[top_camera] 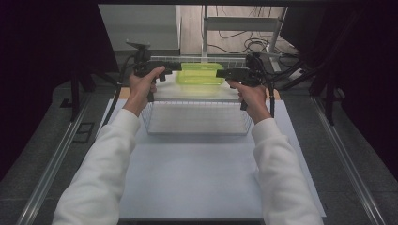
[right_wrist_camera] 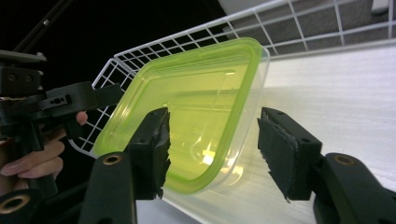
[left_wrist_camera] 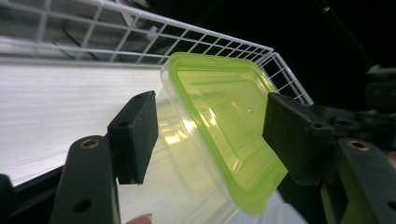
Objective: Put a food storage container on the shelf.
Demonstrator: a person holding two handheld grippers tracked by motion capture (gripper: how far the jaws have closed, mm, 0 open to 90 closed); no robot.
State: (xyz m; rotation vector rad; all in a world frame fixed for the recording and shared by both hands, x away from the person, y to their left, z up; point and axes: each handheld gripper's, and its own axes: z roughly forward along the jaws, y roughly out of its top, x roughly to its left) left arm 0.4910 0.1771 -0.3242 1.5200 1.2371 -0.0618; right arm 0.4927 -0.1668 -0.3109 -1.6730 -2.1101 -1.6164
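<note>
I am holding a two-jaw gripper in each hand over a white table, my white sleeves reaching in from the near edge. A wire basket stands in the middle of the table, and inside it, at the far end, sits a clear plastic container with a green lid. My left gripper comes at the container from its left side and my right gripper from its right side, both pointing inward toward each other. In the left gripper view the jaws stand apart, the container's lidded edge between them with gaps on both sides, the pads not pressing it. In the right gripper view the jaws are likewise spread, the container's corner lying between the pads without being squeezed. The container rests on the basket's floor, near its far wire wall
</note>
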